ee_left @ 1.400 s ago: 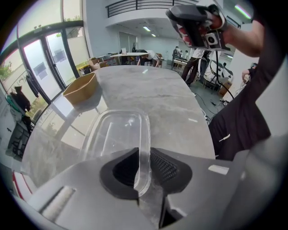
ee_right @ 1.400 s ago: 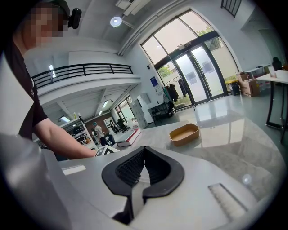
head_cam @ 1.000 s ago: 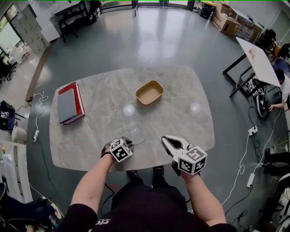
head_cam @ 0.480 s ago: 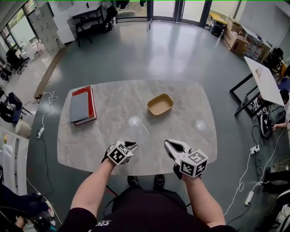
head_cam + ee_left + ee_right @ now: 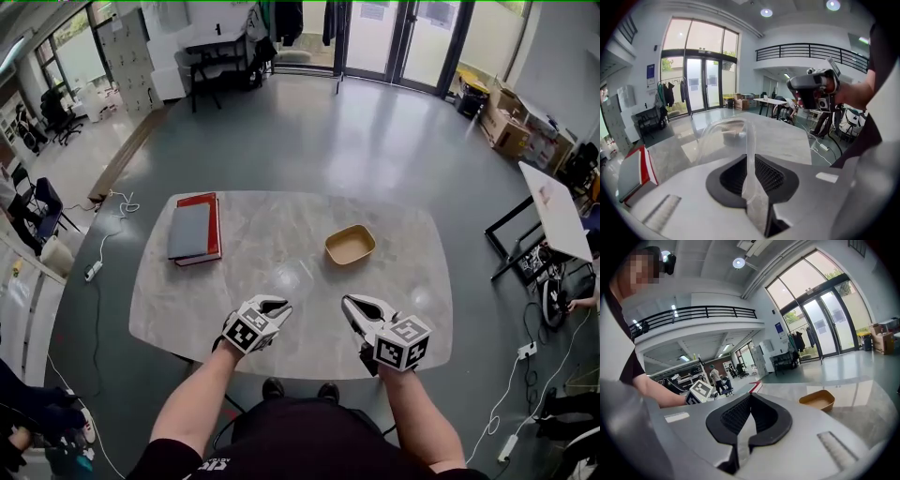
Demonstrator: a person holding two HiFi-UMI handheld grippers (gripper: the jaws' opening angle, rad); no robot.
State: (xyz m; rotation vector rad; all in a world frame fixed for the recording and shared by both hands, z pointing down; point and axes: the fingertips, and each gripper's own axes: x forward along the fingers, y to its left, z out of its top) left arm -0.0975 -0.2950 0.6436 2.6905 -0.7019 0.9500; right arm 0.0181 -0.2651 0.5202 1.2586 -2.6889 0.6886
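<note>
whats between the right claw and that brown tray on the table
Nothing. In the head view only bare grey marble tabletop lies between the shut right claw and the shallow brown paper tray.

The tub in my left claw is clear plastic, thin, smooth and glossy. My pads are black, ribbed and matt, set in smooth matt grey plastic. The bench looks like polished grey marble, shiny with reflections. The tray looks like matt brown paperboard.
</note>
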